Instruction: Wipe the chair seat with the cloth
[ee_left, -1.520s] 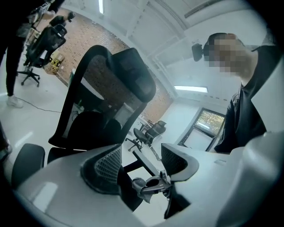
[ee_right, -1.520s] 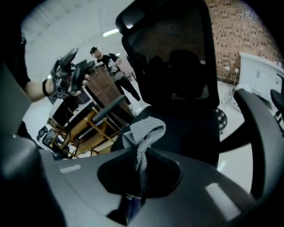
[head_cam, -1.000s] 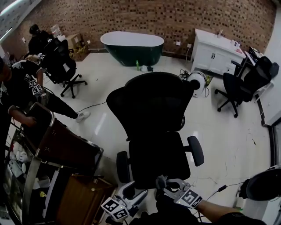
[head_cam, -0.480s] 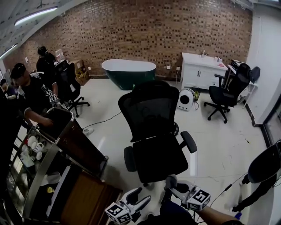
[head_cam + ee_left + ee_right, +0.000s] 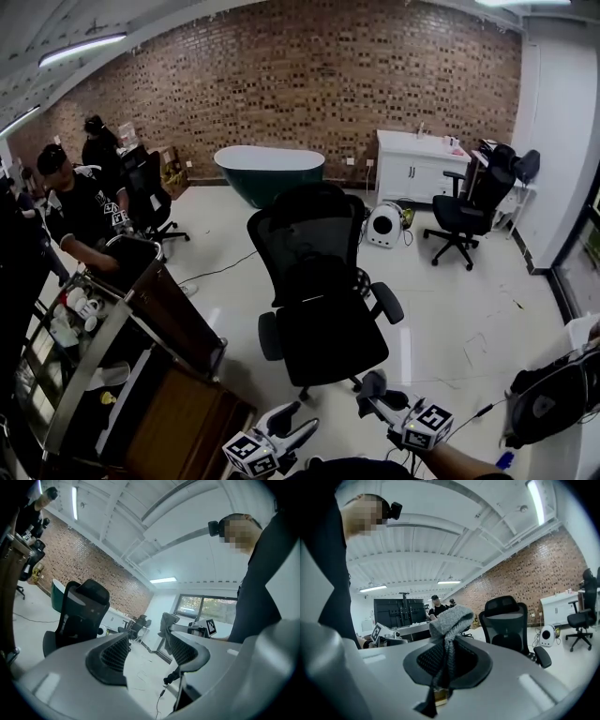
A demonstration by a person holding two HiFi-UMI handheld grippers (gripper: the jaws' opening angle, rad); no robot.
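On the far left, a cart (image 5: 173, 323) holds what look like white cups (image 5: 80, 307). Next, the left gripper (image 5: 147, 649) has its jaws spread wide, with nothing between them. In the middle, the black chair seat (image 5: 330, 339) sits bare, just ahead of both grippers. On the right, the right gripper (image 5: 445, 665) pinches the grey cloth (image 5: 451, 616), up off the seat. I think wiping has not begun; next the cloth must go down onto the seat.
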